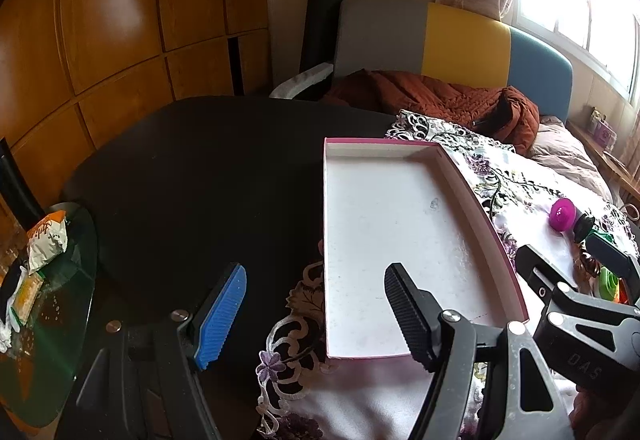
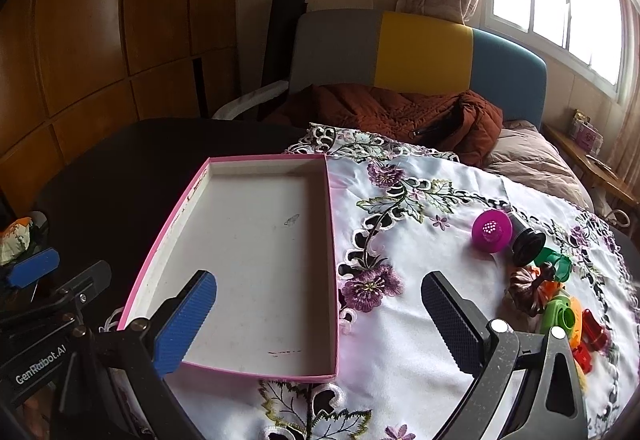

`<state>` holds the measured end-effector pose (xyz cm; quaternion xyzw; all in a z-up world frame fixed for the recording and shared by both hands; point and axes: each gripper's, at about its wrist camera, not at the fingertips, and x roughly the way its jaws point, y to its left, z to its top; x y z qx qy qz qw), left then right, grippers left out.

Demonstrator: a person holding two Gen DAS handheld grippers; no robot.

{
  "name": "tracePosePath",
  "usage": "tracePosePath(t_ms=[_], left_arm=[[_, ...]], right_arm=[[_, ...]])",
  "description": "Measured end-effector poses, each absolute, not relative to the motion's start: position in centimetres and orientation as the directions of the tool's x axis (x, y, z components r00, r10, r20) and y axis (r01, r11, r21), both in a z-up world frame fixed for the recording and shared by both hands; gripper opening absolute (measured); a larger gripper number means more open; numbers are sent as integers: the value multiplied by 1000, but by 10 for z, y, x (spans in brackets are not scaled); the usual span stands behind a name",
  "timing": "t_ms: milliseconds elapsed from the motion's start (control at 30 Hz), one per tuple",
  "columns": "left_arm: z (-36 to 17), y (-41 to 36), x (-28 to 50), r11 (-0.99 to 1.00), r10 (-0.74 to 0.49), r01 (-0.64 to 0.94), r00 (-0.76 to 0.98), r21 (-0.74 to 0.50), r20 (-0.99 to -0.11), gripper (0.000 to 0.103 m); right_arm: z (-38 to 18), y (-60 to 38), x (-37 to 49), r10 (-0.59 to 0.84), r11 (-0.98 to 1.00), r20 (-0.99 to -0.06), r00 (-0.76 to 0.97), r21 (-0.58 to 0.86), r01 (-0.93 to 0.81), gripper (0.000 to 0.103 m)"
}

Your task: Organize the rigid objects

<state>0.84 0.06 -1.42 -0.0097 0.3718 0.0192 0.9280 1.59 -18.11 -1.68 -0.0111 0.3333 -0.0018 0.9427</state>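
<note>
An empty shallow pink-rimmed box (image 2: 224,176) (image 1: 500,236) with a white floor lies on the flowered cloth. To its right sits a cluster of small rigid pieces: a magenta strainer cap (image 2: 491,231) (image 1: 562,215), a black cylinder (image 2: 526,240), a green piece (image 2: 558,264), a brown pumpkin shape (image 2: 530,290), a lime-and-orange piece (image 2: 562,316) and red pieces (image 2: 592,336). My right gripper (image 2: 320,324) hangs open over the box's near right corner, holding nothing. My left gripper (image 1: 316,316) is open at the box's near left edge, also holding nothing.
The flowered white cloth (image 2: 420,320) covers part of a dark round table (image 1: 200,180). A glass side table (image 1: 60,280) with snack packets stands at the left. Behind are a rust-coloured quilt (image 2: 400,112), a grey-yellow-blue headboard (image 2: 420,52) and wooden wardrobe panels.
</note>
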Motion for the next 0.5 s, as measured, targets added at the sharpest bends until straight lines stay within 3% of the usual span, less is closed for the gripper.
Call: tracePosePath(t_ms=[500], left_arm=[[-13,-7,6,1000,14,-11,727,9,-686,73]], right_arm=[[-13,-187,15,-19,999,-623,782,-36,-4,103]])
